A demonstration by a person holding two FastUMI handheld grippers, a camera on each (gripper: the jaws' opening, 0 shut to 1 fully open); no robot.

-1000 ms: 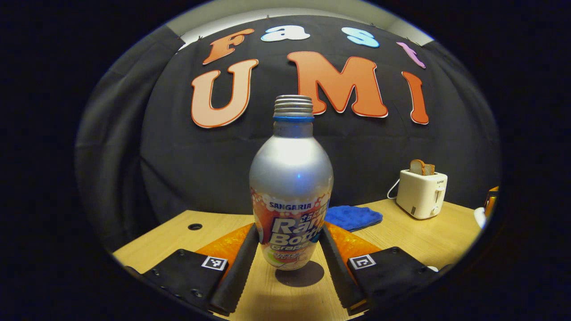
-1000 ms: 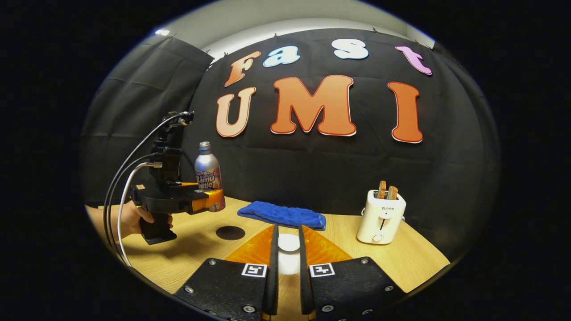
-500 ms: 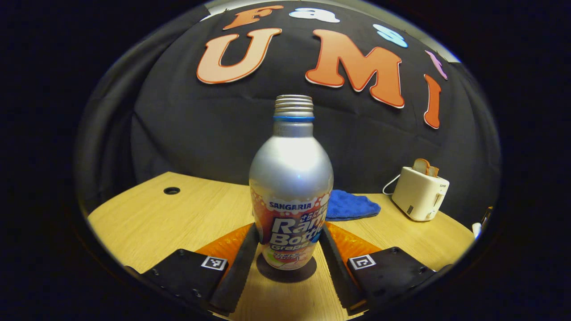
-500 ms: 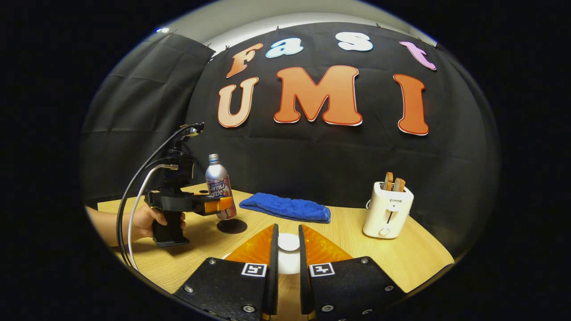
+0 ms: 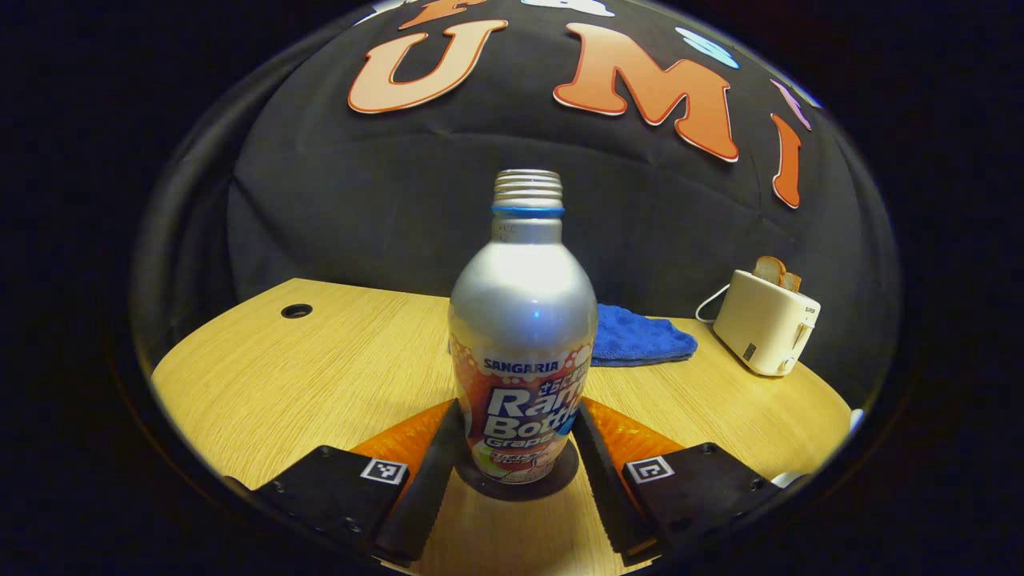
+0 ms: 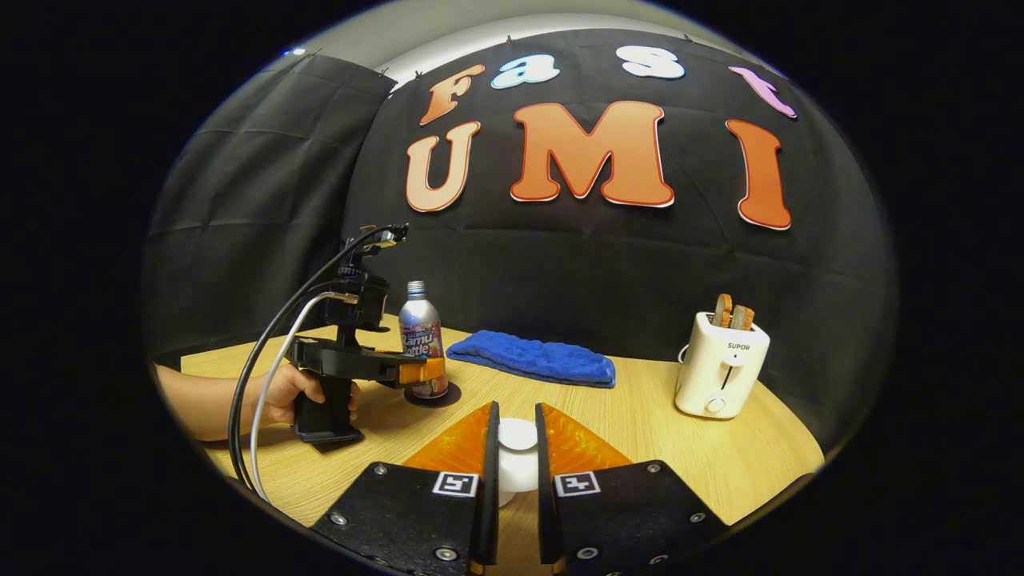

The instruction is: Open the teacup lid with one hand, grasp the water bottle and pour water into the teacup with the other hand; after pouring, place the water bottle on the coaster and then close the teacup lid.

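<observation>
Standing upright on coaster [image 5: 560, 480], uncapped silver water bottle [image 5: 523, 320], left tool [image 5: 512, 472] clamping it

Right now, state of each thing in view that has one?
water bottle: upright, uncapped, on the coaster, clamped in the left gripper
teacup lid: gripped in the right gripper, jaws nearly closed on it
toaster: bread slices sticking up, lever position unclear
blue cloth: folded, lying flat on the table
</observation>
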